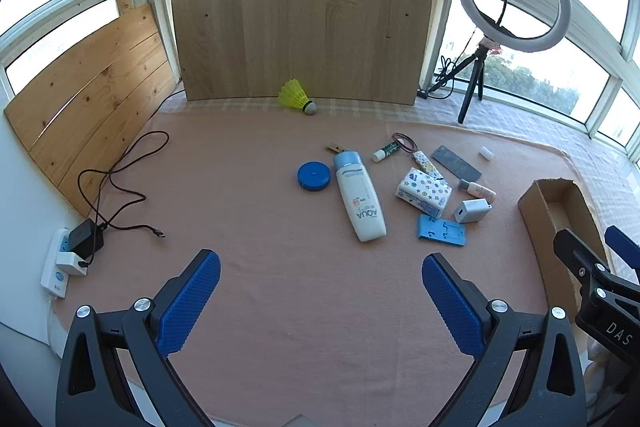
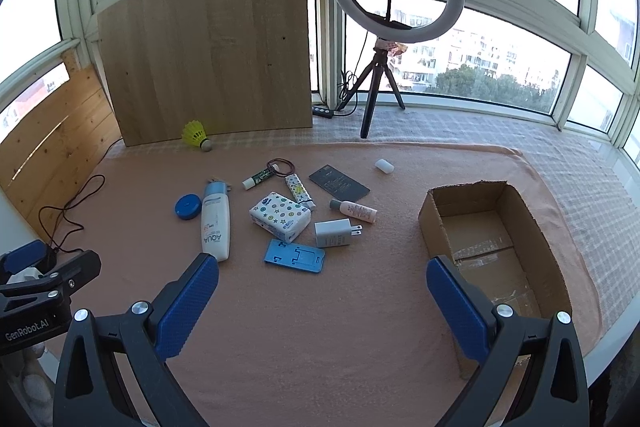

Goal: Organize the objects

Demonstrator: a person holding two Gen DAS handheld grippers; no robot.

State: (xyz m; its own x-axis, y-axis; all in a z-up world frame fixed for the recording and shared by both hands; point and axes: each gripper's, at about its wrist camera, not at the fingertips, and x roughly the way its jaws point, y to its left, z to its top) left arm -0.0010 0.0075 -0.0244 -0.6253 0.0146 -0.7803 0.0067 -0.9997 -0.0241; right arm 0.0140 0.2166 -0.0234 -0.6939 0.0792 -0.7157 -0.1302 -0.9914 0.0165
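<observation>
Pink cloth (image 2: 340, 307) carried the whole clutter, nothing sorted yet. Both the left gripper (image 1: 320, 303) and the right gripper (image 2: 322, 303) hovered with fingers wide apart, empty. The cardboard box (image 2: 528, 215) sat empty at the right. The opening pick looked due: likely the white charger (image 2: 334, 233), nearest the box.

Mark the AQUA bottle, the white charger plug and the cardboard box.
AQUA bottle (image 2: 215, 223): right wrist view, middle of the white body.
white charger plug (image 2: 332, 233): right wrist view, flat side of the housing.
cardboard box (image 2: 430, 223): right wrist view, outer face of the left wall.
</observation>
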